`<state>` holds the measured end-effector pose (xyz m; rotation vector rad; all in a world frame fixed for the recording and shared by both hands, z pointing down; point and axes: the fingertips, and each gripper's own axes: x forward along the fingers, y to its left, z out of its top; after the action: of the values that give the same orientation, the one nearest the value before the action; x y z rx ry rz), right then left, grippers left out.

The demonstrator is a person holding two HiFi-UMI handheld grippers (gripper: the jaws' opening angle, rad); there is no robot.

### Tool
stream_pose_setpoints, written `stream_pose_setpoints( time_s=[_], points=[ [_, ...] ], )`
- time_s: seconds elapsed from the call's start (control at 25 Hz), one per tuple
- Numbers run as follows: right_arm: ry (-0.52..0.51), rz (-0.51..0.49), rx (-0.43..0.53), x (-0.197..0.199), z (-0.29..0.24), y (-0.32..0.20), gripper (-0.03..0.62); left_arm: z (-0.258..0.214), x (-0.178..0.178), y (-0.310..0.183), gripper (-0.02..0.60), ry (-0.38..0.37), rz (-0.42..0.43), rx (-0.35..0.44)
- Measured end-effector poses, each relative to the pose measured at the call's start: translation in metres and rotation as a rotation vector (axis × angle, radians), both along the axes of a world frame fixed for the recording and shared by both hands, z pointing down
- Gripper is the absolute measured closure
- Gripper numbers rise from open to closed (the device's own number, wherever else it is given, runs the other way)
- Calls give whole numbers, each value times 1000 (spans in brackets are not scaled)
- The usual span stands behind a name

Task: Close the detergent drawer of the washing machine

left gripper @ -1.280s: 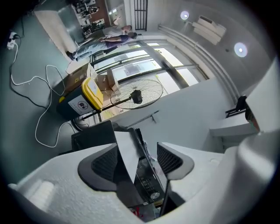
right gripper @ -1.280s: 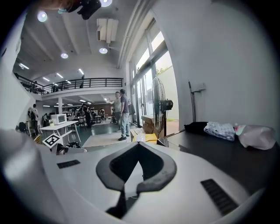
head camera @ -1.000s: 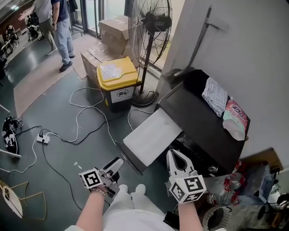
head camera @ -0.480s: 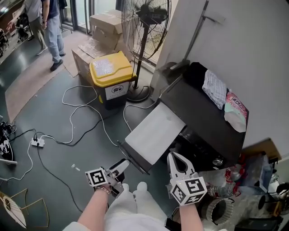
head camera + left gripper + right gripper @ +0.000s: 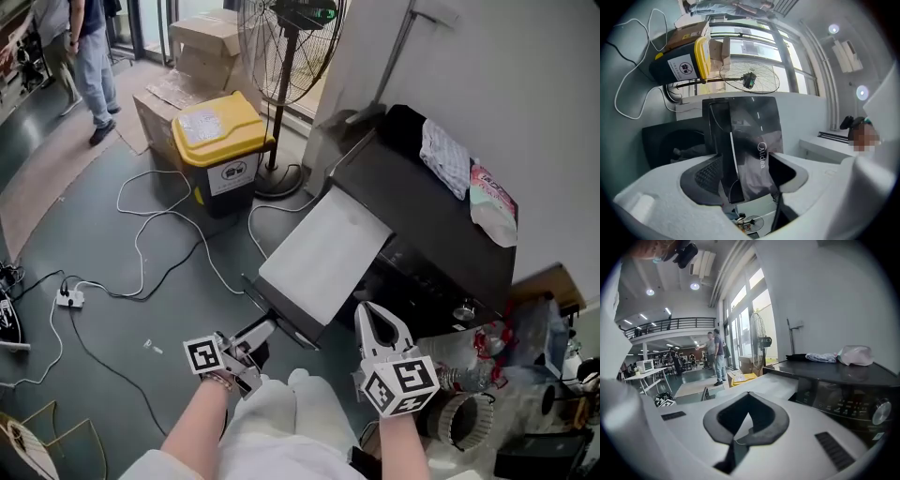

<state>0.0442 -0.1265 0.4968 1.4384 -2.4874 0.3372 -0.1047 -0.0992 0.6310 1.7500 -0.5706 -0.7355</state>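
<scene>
- The detergent drawer is pulled a long way out of the front of the dark washing machine and sticks out over the floor.
- From above it's a flat, pale grey slab with a glossy black front panel across its outer end. The panel has "Midea" on it in white and mirrors the room.
- The left gripper is at the near corner of that panel. Its jaws are clamped on it and the panel fills the gap between the pads.
- The right gripper hovers just beside the drawer's near side, in front of the machine's control strip. Its tips are pinched together with nothing in them.
- On the machine's top, along the back edge by the wall, there's a pale cloth and a pink-and-white bag.
</scene>
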Motion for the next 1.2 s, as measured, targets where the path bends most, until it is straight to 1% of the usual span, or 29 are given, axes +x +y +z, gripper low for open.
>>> stream_pose_setpoints(
  time_s=[0.08, 0.12, 0.24, 0.36, 0.6, 0.84, 1.0, 1.2],
  points=[
    [6, 5, 6, 2, 3, 1, 605, -6, 0, -5, 289, 67, -10, 25],
    [7, 9, 8, 3, 4, 2, 605, -8, 0, -6, 288, 89, -12, 35],
    [5, 20, 10, 5, 4, 4, 605, -15, 2, -9, 288, 108, -15, 55],
    [9, 17, 7, 4, -4, 8, 605, -20, 1, -7, 288, 116, -27, 42],
    [20, -19, -4, -3, -26, 15, 605, -25, 1, -8, 282, 90, -45, -26],
    [20, -21, -40, -2, -40, 17, 605, -33, 2, -6, 281, 84, -51, -77],
    [17, -3, -56, -1, -43, 13, 605, -37, 5, -6, 281, 69, -31, -94],
    [10, 39, -51, 1, -46, 6, 605, -39, 6, -5, 279, 63, -6, -115]
  ],
)
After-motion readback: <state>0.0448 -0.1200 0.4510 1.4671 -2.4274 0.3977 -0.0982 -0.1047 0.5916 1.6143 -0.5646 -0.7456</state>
